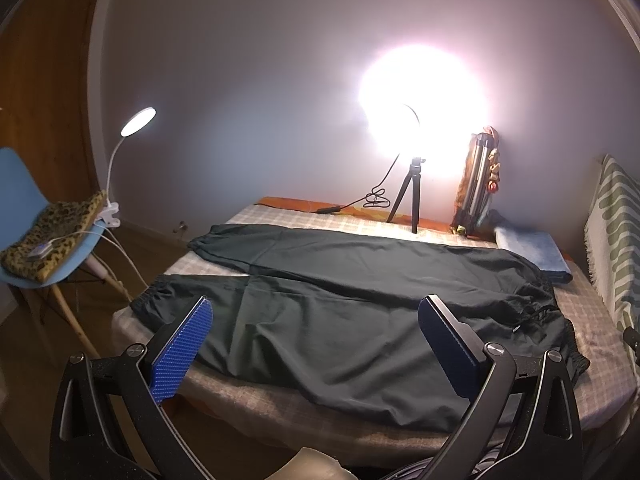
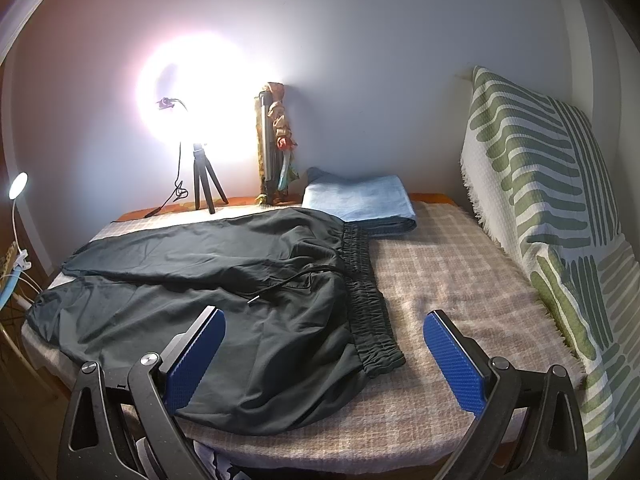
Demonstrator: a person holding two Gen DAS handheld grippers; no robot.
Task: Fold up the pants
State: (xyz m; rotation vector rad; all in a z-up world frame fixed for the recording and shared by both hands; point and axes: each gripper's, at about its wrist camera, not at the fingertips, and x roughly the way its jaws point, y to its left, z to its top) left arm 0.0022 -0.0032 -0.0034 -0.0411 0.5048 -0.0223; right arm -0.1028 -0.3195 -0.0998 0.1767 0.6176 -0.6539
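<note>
Dark green-black pants [image 1: 340, 300] lie spread flat on a checked bedcover [image 1: 592, 312], legs pointing left, elastic waistband [image 2: 366, 292] at the right with a drawstring on top. My left gripper [image 1: 316, 312] hovers open above the near leg, its blue pads wide apart with nothing between them. In the right wrist view the pants [image 2: 224, 292] fill the left half of the bed, and my right gripper [image 2: 324, 320] hangs open over the near waistband corner, holding nothing.
A bright ring light on a small tripod [image 1: 412, 196] stands at the back of the bed, beside a folded tripod bundle [image 2: 274, 148]. A folded blue cloth [image 2: 360, 202] lies behind the waistband. A green-patterned cushion [image 2: 560, 208] stands at right. A blue chair [image 1: 36, 216] with a clip lamp stands left.
</note>
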